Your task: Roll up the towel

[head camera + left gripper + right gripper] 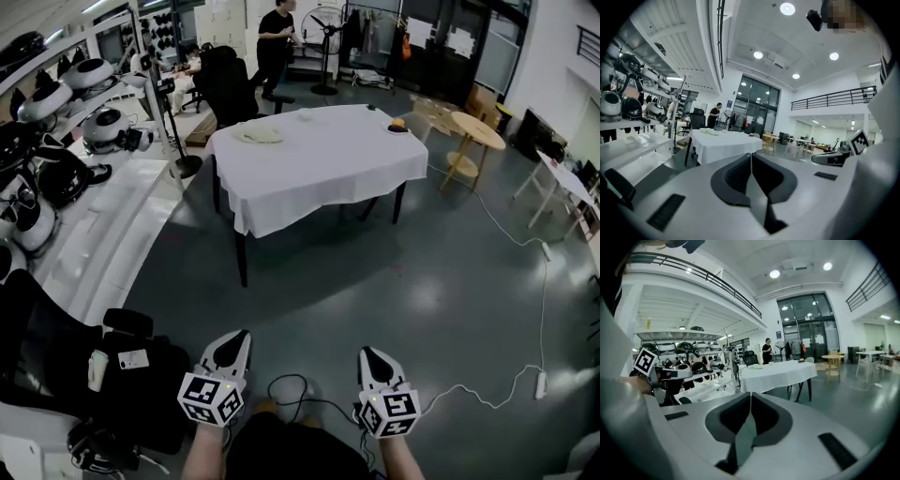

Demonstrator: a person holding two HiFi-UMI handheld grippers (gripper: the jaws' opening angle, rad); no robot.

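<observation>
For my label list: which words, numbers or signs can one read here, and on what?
No text is readable.
Cube on left claw: square pattern, no letters.
Cube on right claw: the same.
White card, lower left: too small.
Papers on far wall: blurred.

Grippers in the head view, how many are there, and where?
2. The left gripper is at the bottom, left of centre. The right gripper is at the bottom, right of centre. Both are shut and empty. None seems hidden.

Two grippers: left gripper (239, 337), right gripper (368, 354); one clothed table (319, 164), one towel (258, 135), one round table (478, 127), one fan (325, 26)
</observation>
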